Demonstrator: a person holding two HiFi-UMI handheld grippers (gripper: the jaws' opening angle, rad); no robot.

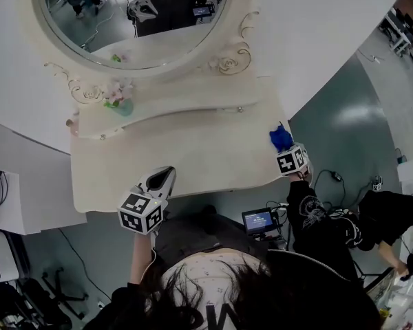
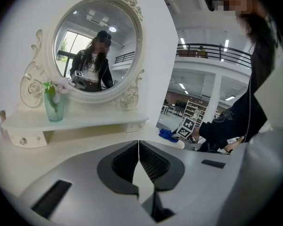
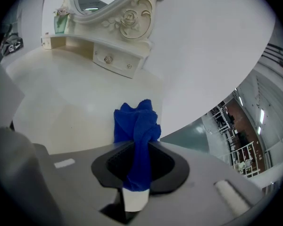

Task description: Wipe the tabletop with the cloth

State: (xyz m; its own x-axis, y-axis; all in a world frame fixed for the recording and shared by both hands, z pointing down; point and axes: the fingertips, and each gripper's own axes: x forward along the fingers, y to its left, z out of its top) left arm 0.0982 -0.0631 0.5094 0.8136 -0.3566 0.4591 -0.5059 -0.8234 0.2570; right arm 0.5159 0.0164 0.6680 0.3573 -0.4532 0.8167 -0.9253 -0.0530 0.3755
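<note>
The step in hand seemed to be the start of a wiping pass, and to do it well the cloth should probably be pressed flat on the desk (image 1: 213,167) and drawn in long, overlapping strokes from the right edge toward the left side. The strokes should stop short of the green vase (image 1: 122,106) on the low shelf (image 1: 158,115) under the mirror (image 1: 134,53), because a bump could tip the vase. On the left, the left hand-held gripper (image 1: 164,177) hovered over the front edge of the desk, well apart from the cloth. In its own view its jaws were pressed together along their whole length, and nothing was between them (image 2: 138,150), so it took no part in the wiping. It would be better to keep it away from the stroke path. On the right, the right hand-held gripper (image 1: 286,150) was at the right front corner of the desk. Its jaws were closed tight on the blue cloth (image 3: 136,121), and a strip of the cloth ran down between the pads. The bunched free end stood out in front of the jaws, close over the pale desk top near its right edge. Whether it already pressed on the surface could not be told for sure. The bunch was narrow, so lowering it more would probably give a wider contact.
</note>
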